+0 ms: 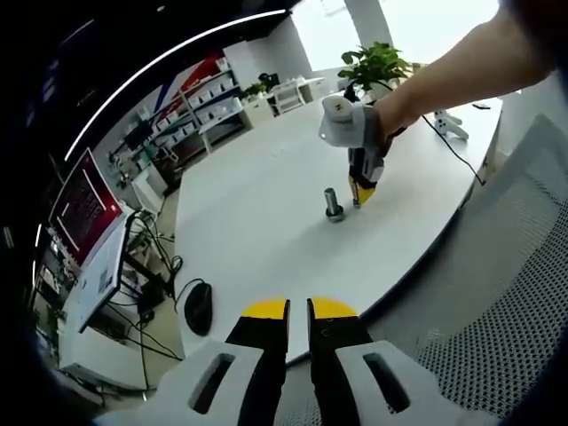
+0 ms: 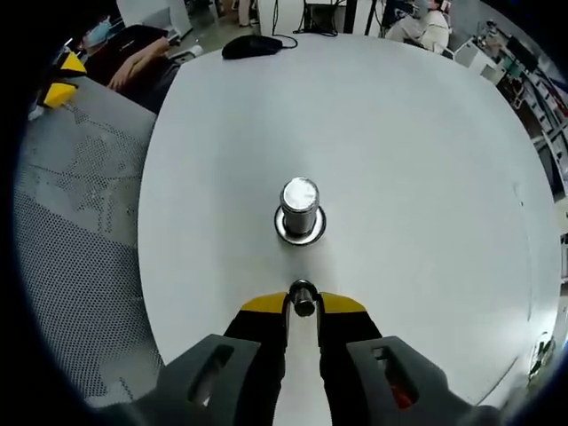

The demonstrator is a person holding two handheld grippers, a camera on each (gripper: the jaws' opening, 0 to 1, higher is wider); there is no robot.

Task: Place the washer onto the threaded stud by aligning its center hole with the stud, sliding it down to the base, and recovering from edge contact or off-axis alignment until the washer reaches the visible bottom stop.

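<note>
Yellow-tipped fingers of the left gripper [image 1: 298, 312] are pressed nearly together on nothing, held back at the bench [image 1: 257, 213] edge. In the right gripper view, the washer [image 2: 303, 298] is pinched in the right gripper [image 2: 303, 306] at 6 o'clock of the threaded stud [image 2: 300, 209], near but apart. The hole should be centred over the stud top, level, before being lowered.

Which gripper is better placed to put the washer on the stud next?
Right. The right gripper already pinches the washer at its jaw tips, close in front of the stud. The left gripper sits back at the table's edge, jaws nearly closed and empty.
</note>
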